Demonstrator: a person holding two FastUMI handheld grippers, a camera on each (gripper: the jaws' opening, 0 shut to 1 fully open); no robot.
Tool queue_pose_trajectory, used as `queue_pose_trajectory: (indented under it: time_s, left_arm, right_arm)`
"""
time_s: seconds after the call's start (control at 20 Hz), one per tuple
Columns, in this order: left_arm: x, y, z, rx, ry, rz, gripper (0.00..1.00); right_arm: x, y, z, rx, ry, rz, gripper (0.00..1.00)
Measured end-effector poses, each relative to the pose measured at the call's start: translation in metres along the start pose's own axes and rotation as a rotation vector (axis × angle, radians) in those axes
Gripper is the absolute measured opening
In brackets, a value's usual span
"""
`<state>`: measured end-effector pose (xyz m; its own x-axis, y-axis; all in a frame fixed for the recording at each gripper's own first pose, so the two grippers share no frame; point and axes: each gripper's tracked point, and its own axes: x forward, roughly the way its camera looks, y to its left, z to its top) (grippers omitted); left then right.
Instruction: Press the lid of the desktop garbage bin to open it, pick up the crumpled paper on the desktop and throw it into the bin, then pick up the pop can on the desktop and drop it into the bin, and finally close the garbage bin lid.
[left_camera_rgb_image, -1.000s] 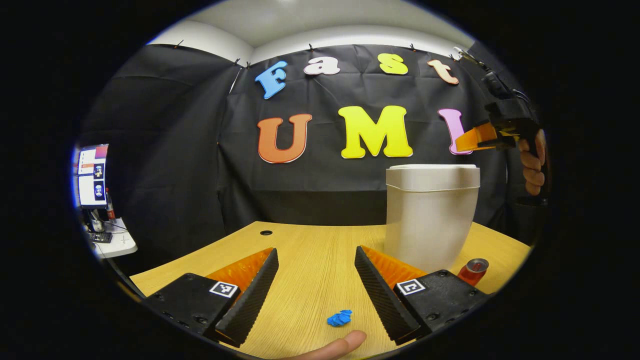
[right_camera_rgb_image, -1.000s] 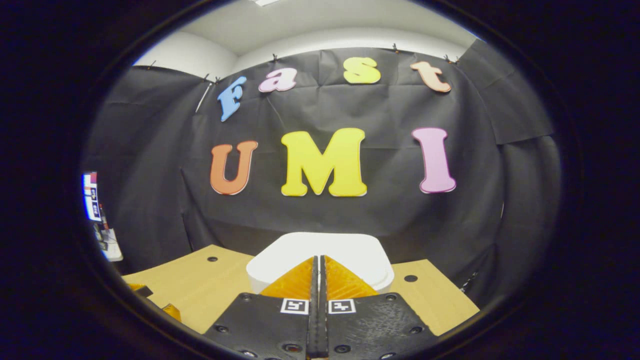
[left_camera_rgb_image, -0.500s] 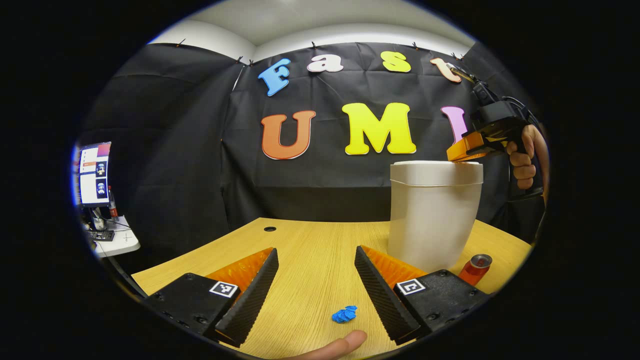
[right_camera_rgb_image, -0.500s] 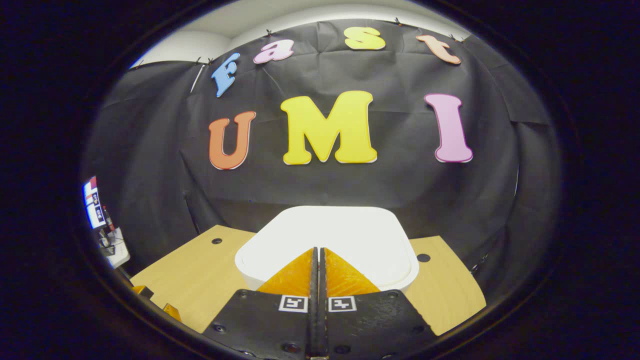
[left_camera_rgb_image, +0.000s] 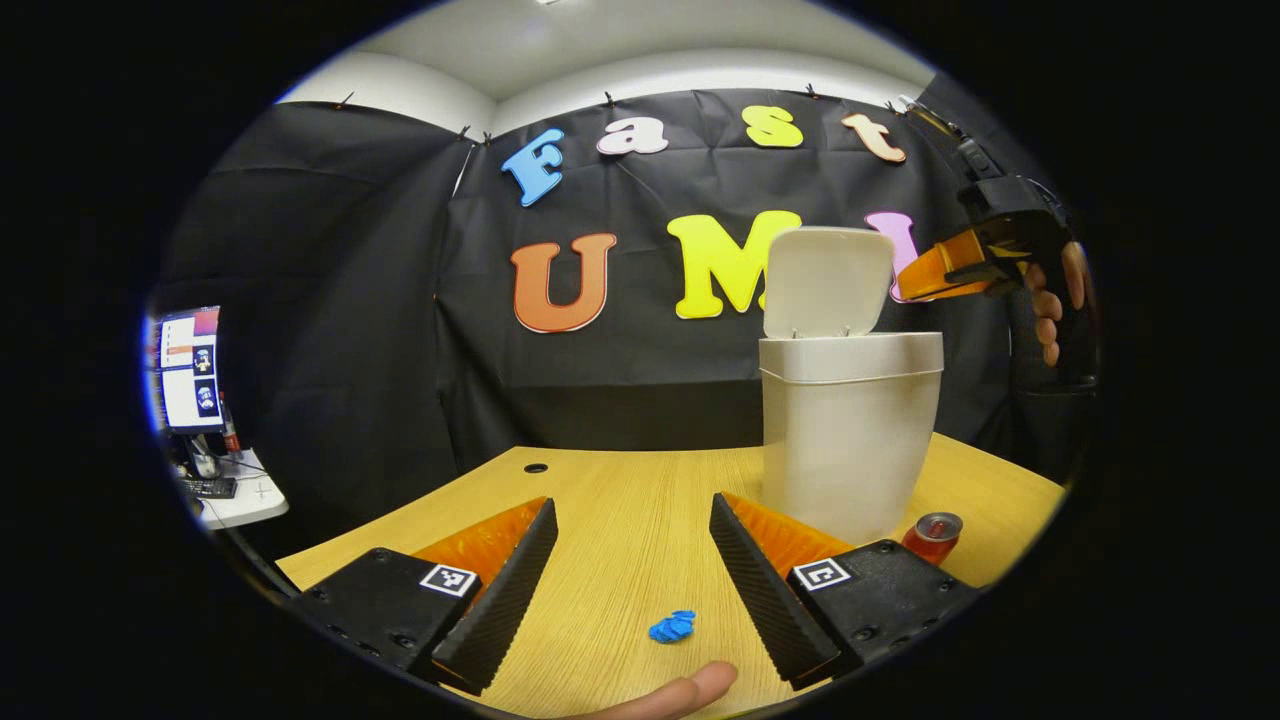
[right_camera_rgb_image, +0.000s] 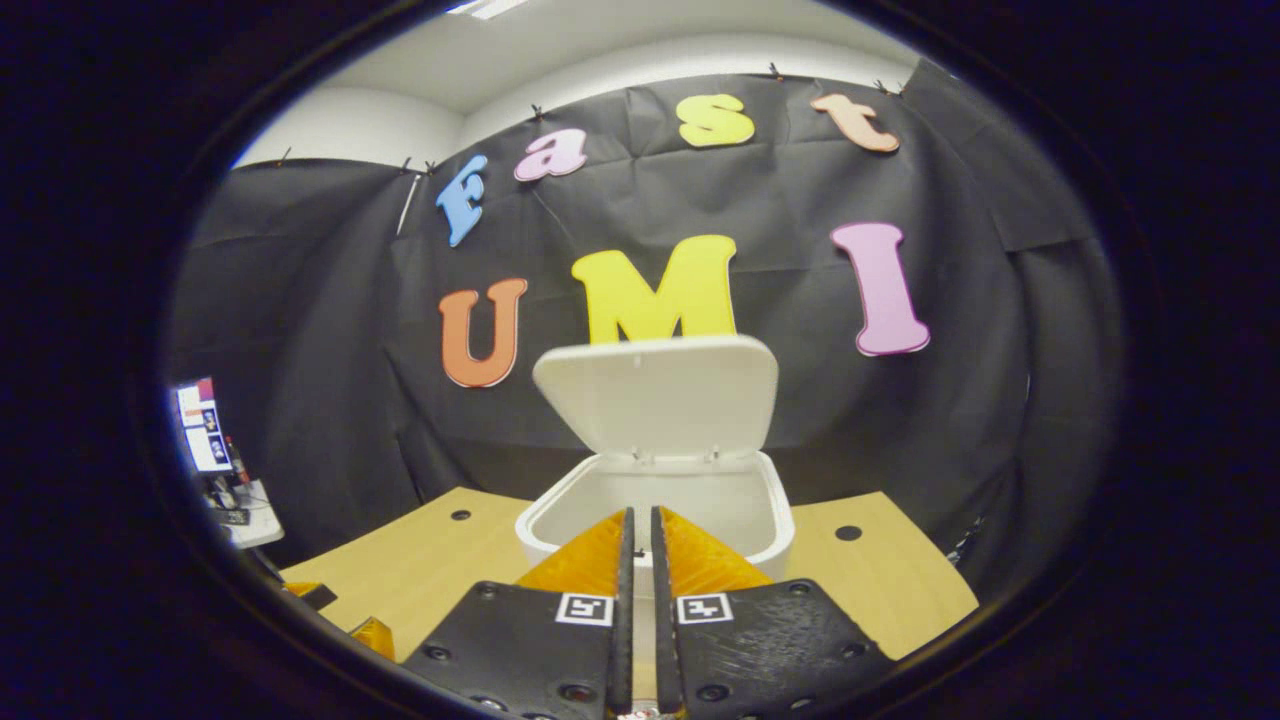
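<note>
The garbage bin (left_camera_rgb_image: 850, 430) is standing on the tabletop (left_camera_rgb_image: 620, 500) at your 1 o'clock in the left gripper view, its lid (left_camera_rgb_image: 828, 282) standing raised nearly upright at the bin's far edge. In the right gripper view the bin (right_camera_rgb_image: 660, 505) is sitting dead ahead at 12 o'clock, its lid (right_camera_rgb_image: 660, 395) tilting back and the pale interior lying open to you.

The pop can (left_camera_rgb_image: 932, 537) is standing upright just beside the bin's base, at about 4 o'clock from it. The crumpled paper (left_camera_rgb_image: 672, 626), a small blue wad, is lying on the tabletop well apart from the bin, at 6 o'clock in the left gripper view.

Your left tongs (left_camera_rgb_image: 630, 545) are hanging spread wide above the tabletop, with the paper lying between their fingers and touching neither. Your fingertip (left_camera_rgb_image: 690, 690) is showing just below the paper.

Your right tongs (right_camera_rgb_image: 640, 530) are nearly pressed together, a narrow gap showing between them, pinching nothing, and are hovering over the bin's near rim. In the left gripper view those tongs (left_camera_rgb_image: 925, 275) are pointing at the lid from 3 o'clock, your hand (left_camera_rgb_image: 1050, 300) gripping the handle.
</note>
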<state>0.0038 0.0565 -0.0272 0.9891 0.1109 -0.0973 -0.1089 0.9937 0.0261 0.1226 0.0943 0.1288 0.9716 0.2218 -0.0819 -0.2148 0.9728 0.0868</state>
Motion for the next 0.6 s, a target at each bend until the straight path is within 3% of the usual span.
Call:
queue_pose_trajectory:
  time_s: [0.05,0.15,0.2,0.3,0.5,0.6]
  left_arm:
    - [0.0,-0.003,0.002,-0.004,0.002,-0.002,0.99]
    - [0.001,-0.005,0.004,-0.009,0.004,0.01,0.98]
    - [0.002,-0.006,0.005,-0.004,0.005,0.011,0.98]
    - [0.005,-0.002,0.008,0.005,0.001,0.026,0.98]
    - [0.01,0.002,0.006,0.009,0.017,0.048,0.98]
    - [0.013,0.0,0.002,-0.002,0.033,0.033,0.98]
  right_arm:
    - [-0.009,0.003,0.001,-0.012,-0.007,0.015,0.13]
    - [-0.026,0.003,0.003,-0.043,-0.035,0.017,0.44]
    - [-0.036,-0.003,0.002,-0.065,-0.049,-0.002,0.68]
    - [-0.048,-0.004,-0.003,-0.086,-0.068,-0.005,0.91]
    - [-0.069,-0.014,-0.017,-0.058,-0.061,-0.016,0.97]
    - [-0.077,-0.01,-0.023,-0.032,-0.068,0.027,0.95]
